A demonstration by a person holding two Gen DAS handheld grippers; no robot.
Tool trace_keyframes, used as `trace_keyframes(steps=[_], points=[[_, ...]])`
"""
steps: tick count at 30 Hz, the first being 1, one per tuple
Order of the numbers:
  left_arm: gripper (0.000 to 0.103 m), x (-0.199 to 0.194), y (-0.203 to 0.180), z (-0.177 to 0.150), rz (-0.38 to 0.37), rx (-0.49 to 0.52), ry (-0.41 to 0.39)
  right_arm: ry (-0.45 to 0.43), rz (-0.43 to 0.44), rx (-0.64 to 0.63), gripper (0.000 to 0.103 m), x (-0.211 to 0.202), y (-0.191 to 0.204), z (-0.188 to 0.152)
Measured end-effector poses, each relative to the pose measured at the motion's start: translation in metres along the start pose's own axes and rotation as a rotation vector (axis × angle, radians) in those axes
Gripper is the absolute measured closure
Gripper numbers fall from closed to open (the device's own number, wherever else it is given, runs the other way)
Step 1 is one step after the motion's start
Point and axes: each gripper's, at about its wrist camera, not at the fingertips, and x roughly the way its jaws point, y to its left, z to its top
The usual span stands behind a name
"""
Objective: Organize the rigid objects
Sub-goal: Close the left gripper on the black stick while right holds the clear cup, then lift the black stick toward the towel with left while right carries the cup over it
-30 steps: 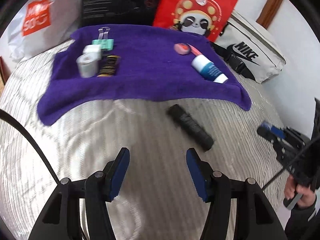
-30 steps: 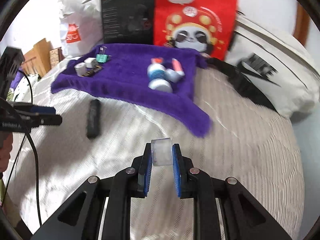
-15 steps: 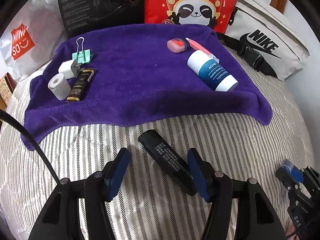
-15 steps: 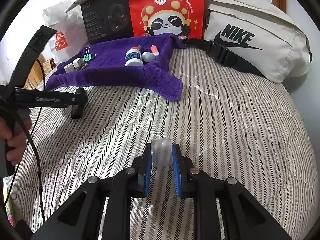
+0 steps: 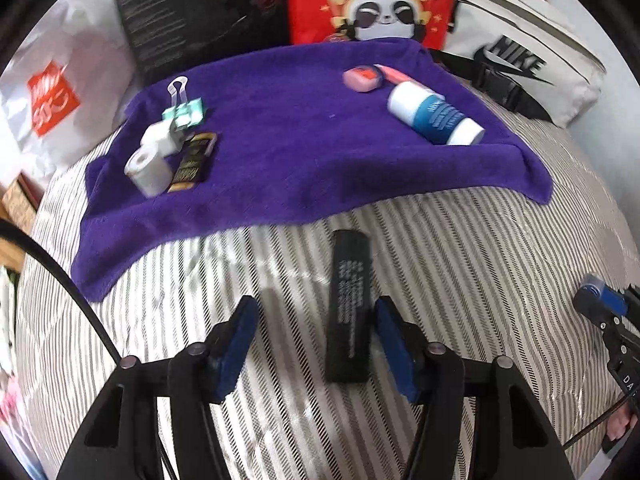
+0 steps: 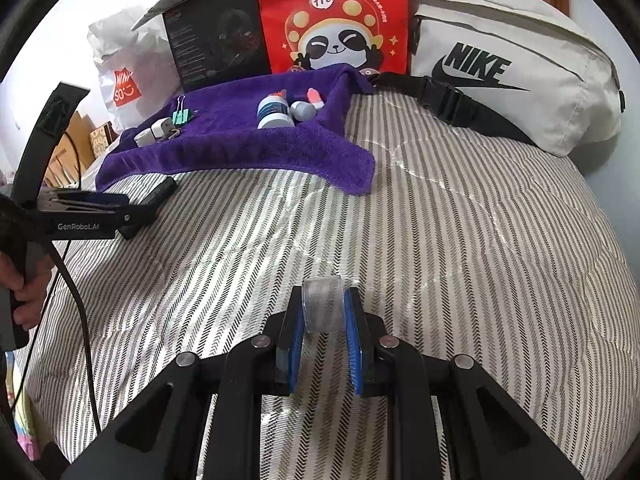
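A black bar [image 5: 350,304] lies lengthwise on the striped bedcover, just in front of the purple towel [image 5: 300,152]. My left gripper [image 5: 316,336] straddles it with its jaws closing. The right pad is next to the bar and the left pad stands well off, so it is not gripped. My right gripper [image 6: 323,316] is shut on a clear tape roll [image 6: 322,304] held low over the cover. On the towel lie a white roll [image 5: 146,168], a white plug [image 5: 160,138], a green binder clip [image 5: 186,114], a black-gold stick [image 5: 194,158], a pink eraser [image 5: 362,78] and a blue-white bottle [image 5: 436,114].
Behind the towel stand a red panda bag [image 6: 332,20], a black box [image 6: 216,40] and a white shopping bag [image 6: 120,68]. A white Nike bag [image 6: 512,76] with a black strap lies at the back right. A hand [image 6: 24,292] holds the left gripper's handle.
My left gripper moved forward until the black bar lay between its fingers, and the fingers drew closer together. The right gripper kept the tape roll and sank a little towards the cover.
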Motion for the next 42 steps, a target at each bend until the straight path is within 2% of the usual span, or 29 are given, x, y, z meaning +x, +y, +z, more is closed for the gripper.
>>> trace_keyframes(steps=[1, 3, 4, 11, 21, 29, 33, 42], points=[[0.070, -0.001, -0.002, 0.001, -0.031, 0.016, 0.000, 0.002, 0.004, -0.004, 0.084, 0.001, 0.001, 0.000], [0.080, -0.002, -0.006, 0.001, -0.054, 0.037, -0.004, 0.002, 0.002, -0.011, 0.084, 0.000, 0.002, 0.000], [0.082, -0.002, -0.008, 0.001, -0.060, 0.045, -0.011, 0.003, 0.005, -0.009, 0.084, 0.000, 0.002, 0.000], [0.082, -0.001, -0.010, 0.004, -0.068, 0.055, -0.005, 0.003, 0.005, 0.006, 0.084, -0.002, 0.001, -0.003], [0.082, 0.001, -0.017, 0.002, -0.039, 0.065, -0.002, 0.012, -0.006, 0.000, 0.084, -0.003, 0.003, -0.003], [0.082, -0.001, -0.006, 0.002, -0.095, 0.040, 0.015, 0.028, -0.012, -0.032, 0.084, -0.002, 0.010, 0.005], [0.082, -0.013, 0.002, -0.001, -0.158, -0.005, -0.002, 0.012, -0.012, -0.051, 0.084, -0.008, 0.014, 0.014], [0.082, -0.038, 0.020, 0.003, -0.138, -0.018, -0.055, -0.023, -0.002, -0.088, 0.084, -0.011, 0.030, 0.041]])
